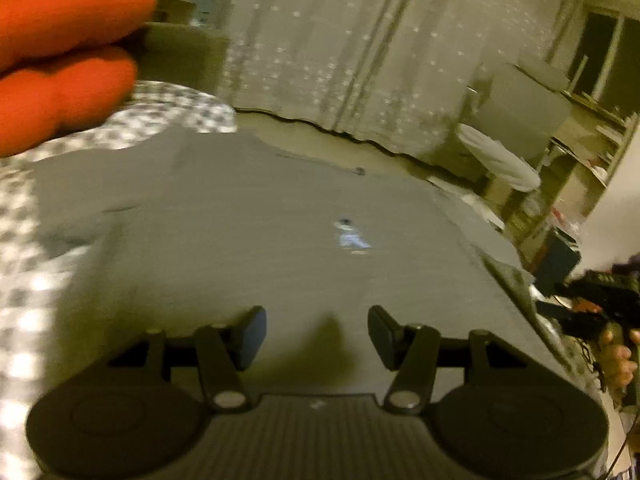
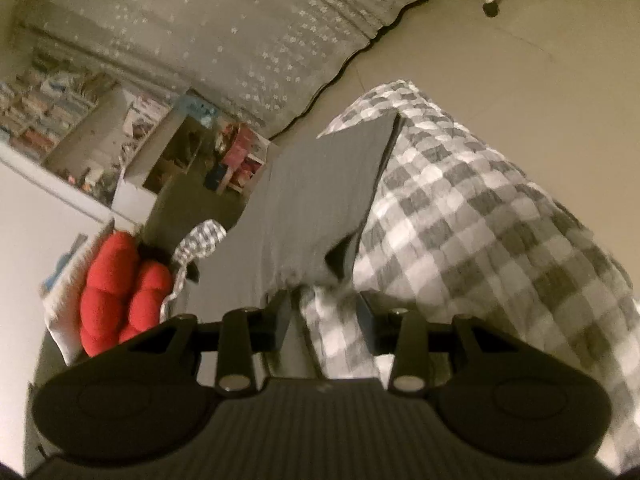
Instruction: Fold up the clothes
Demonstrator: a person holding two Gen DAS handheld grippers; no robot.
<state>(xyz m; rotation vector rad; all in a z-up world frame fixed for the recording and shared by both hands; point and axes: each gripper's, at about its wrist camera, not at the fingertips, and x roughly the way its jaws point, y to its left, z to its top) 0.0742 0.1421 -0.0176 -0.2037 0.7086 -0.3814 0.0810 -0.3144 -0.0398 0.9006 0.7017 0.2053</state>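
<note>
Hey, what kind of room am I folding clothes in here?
Most likely a bedroom at home: a checkered bedspread with a grey garment on it, a long star-dotted curtain reaching the floor, and cluttered shelves along the wall.
</note>
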